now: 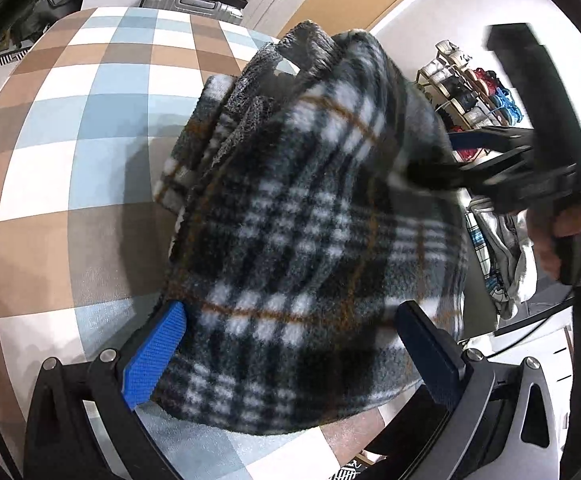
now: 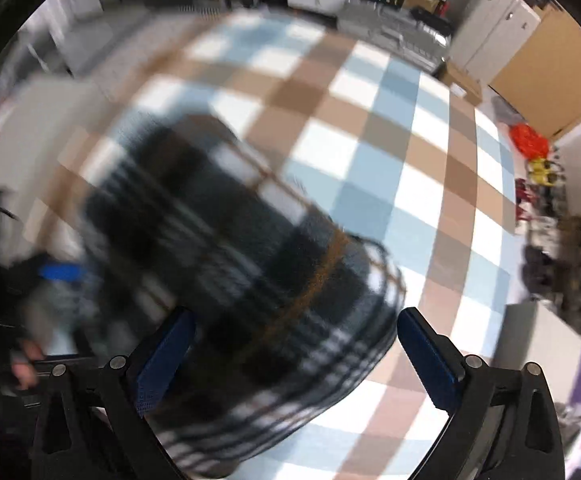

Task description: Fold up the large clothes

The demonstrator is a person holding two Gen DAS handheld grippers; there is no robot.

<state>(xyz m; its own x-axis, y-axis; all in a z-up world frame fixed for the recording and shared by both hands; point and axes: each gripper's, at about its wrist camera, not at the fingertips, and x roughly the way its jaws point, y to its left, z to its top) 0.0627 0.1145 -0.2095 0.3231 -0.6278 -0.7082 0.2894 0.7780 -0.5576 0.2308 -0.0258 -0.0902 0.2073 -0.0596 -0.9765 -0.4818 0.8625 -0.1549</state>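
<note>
- One plaid fleece garment (image 1: 310,232), dark grey, white and black with thin orange lines, bunched in thick folds; we see it lying on the checked surface (image 1: 70,140), with a grey knitted lining showing at its far end.
- One checked surface, squares of brown, pale blue and white.
- Two tools. We find the left tool (image 1: 290,352) with its fingers spread wide, the garment's near edge lying between them and touching the bright blue pad (image 1: 154,356); it grips nothing.
- The right tool (image 2: 294,356) likewise stands wide open in its own view, the blurred garment (image 2: 250,280) between its fingers but not pinched.
- One hand (image 1: 570,236) holds the right tool's handle, seen at the right edge of the left view.
- One shoe rack (image 1: 470,96) stands by the far wall.
</note>
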